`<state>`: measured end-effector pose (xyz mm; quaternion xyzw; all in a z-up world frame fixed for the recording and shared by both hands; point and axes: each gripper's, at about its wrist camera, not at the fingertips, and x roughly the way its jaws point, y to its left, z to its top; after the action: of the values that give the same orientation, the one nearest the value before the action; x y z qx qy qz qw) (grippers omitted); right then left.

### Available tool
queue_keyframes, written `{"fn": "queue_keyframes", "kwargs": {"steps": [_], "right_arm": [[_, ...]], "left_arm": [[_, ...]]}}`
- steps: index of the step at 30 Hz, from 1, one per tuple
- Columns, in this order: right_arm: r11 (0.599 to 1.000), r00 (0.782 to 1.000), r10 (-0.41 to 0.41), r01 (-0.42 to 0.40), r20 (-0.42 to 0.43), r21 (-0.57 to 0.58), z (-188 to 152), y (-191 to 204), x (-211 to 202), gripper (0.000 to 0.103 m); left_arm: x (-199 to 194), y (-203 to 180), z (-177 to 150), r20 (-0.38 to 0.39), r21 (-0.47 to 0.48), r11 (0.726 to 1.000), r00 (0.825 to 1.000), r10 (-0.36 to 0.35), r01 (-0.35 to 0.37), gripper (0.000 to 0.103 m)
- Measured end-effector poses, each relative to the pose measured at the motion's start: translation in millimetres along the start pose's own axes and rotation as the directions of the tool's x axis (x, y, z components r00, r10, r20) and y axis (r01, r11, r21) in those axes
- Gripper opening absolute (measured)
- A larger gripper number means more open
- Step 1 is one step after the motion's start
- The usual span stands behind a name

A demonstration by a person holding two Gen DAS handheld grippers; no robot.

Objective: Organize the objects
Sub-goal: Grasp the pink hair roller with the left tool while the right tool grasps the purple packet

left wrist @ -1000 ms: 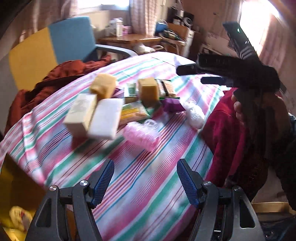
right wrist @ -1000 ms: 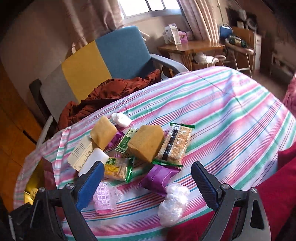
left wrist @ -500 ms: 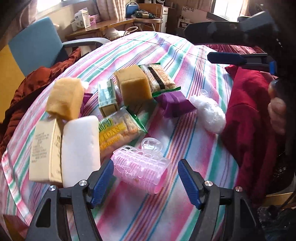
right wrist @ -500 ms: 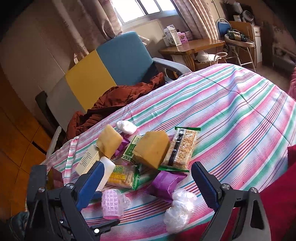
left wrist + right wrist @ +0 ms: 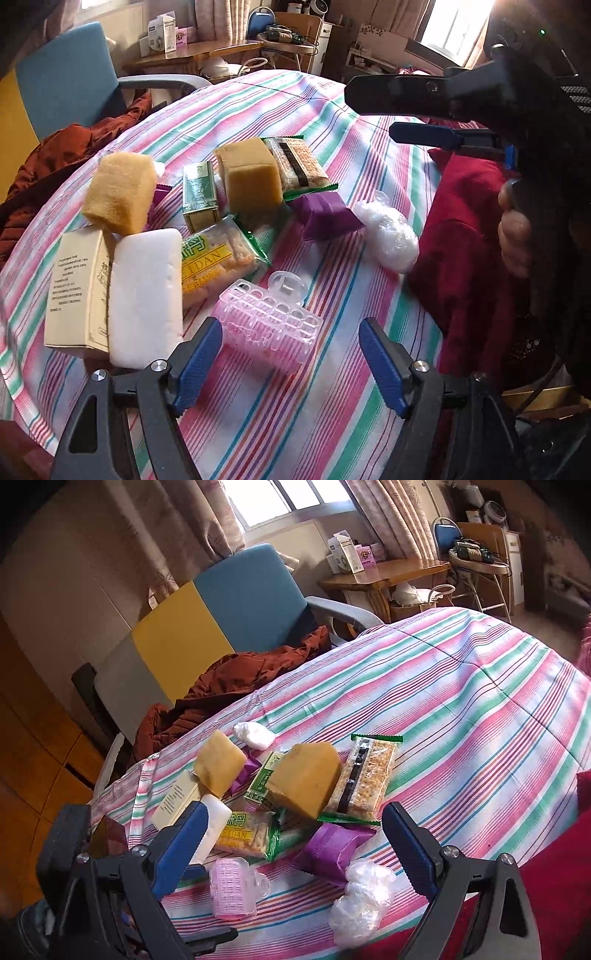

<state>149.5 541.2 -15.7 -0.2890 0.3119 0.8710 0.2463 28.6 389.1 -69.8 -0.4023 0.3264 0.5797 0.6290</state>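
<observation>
A heap of small goods lies on the striped tablecloth [image 5: 295, 424]: two tan sponges [image 5: 120, 192], a white foam block [image 5: 146, 295], a cream box [image 5: 74, 288], a green box [image 5: 199, 192], cracker packets [image 5: 218, 258], a purple packet [image 5: 325, 216] and a clear plastic wad [image 5: 388, 236]. A pink hair roller [image 5: 269, 325] lies nearest. My left gripper [image 5: 291, 365] is over it, jaws opening, the roller's near end between the pads but untouched. My right gripper [image 5: 293, 849] hangs open and empty before the purple packet [image 5: 332, 853], and shows at upper right in the left view [image 5: 369, 113].
A blue and yellow armchair [image 5: 221, 620] with a rust jacket [image 5: 240, 686] stands behind the table. A wooden side table [image 5: 388, 572] holds boxes near the window. A red garment [image 5: 461, 240] and a hand [image 5: 513, 236] border the table's right edge.
My left gripper came in and down toward the heap, so the pink roller now sits between its fingertips. Its body has entered the right view's lower left. The right gripper kept its place.
</observation>
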Motion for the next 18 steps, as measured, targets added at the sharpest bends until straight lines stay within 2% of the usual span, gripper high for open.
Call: {"fn": "queue_keyframes", "kwargs": {"steps": [4,9,12,16,18], "right_arm": [[1.0,1.0,-0.003,0.003,0.003,-0.001,0,0,-1,0.096],[1.0,1.0,-0.001,0.001,0.004,0.005,0,-1,-1,0.096],[1.0,1.0,-0.003,0.002,0.014,0.015,1,-4,-3,0.096],[0.999,1.0,-0.002,0.002,0.013,0.035,1,-6,-3,0.096],[0.999,1.0,-0.004,0.004,0.012,0.038,2,-8,-2,0.096]], "left_arm": [[5,4,4,-0.013,0.023,0.999,0.999,0.037,-0.037,0.077],[28,3,10,-0.079,0.114,0.992,0.995,0.063,-0.054,0.078],[39,9,12,-0.096,0.092,0.995,0.994,0.058,-0.049,0.076],[36,14,7,-0.056,0.007,1.0,0.998,0.004,-0.004,0.075],[31,8,1,-0.04,-0.009,1.0,0.999,0.021,-0.021,0.075]]}}
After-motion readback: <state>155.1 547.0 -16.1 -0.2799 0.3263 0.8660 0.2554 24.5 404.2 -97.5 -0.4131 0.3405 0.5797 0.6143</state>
